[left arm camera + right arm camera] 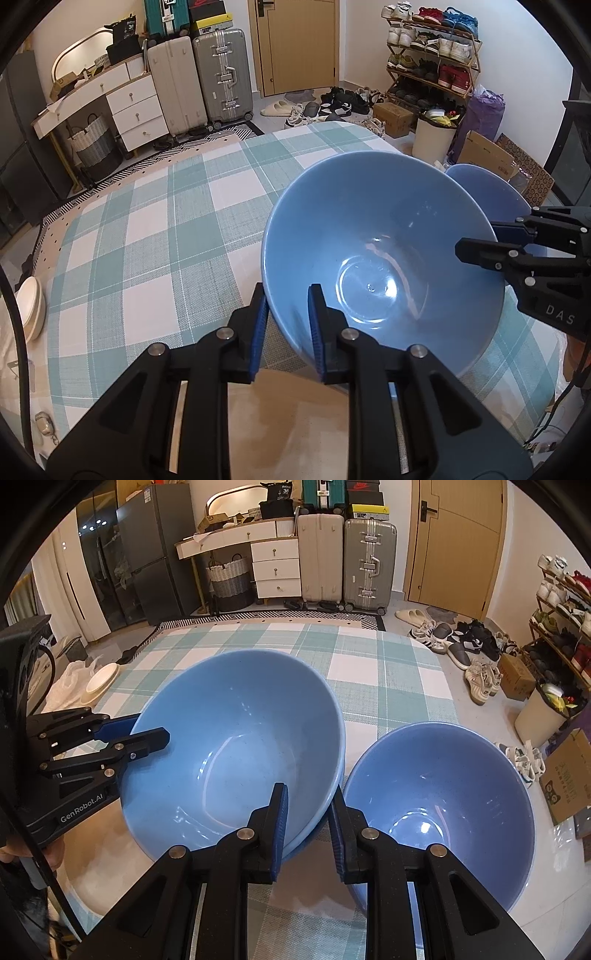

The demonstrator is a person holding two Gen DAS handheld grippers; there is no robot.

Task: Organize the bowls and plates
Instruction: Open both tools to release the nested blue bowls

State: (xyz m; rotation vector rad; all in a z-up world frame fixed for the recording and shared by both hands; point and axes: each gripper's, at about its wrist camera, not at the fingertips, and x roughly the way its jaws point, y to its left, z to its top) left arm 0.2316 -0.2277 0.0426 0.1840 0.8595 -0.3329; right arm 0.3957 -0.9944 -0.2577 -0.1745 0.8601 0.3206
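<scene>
Large blue bowl (384, 236): tilted, mouth toward the cameras, held by its rim from two sides above the checked cloth (155, 229) on the tabletop. In the right wrist view (236, 738) a second blue rim shows just under its lower edge, so it appears to sit nested in another bowl of the same colour.

Second blue bowl (439, 805): just to the right of the large one, rims nearly touching; in the left wrist view only its upper edge (484, 184) peeks out behind the large bowl.

Left tool (286, 328): closed narrow on the near rim of the large blue bowl, one blue pad inside the wall and the other outside. Seen from the right wrist view (147, 731) it clamps the bowl's left edge.

Right tool (308, 823): pinched on the bowl rim at its right side, one finger inside the bowl and one outside, in the gap beside the second bowl. In the left wrist view (476, 245) it reaches in from the right and grips the far edge.

Cream plates (101, 681): stacked at the left edge of the tabletop, well apart from the blue bowls.

Background: suitcases (221, 77), a shoe rack (432, 48) and a door (295, 40) behind the tabletop.
</scene>
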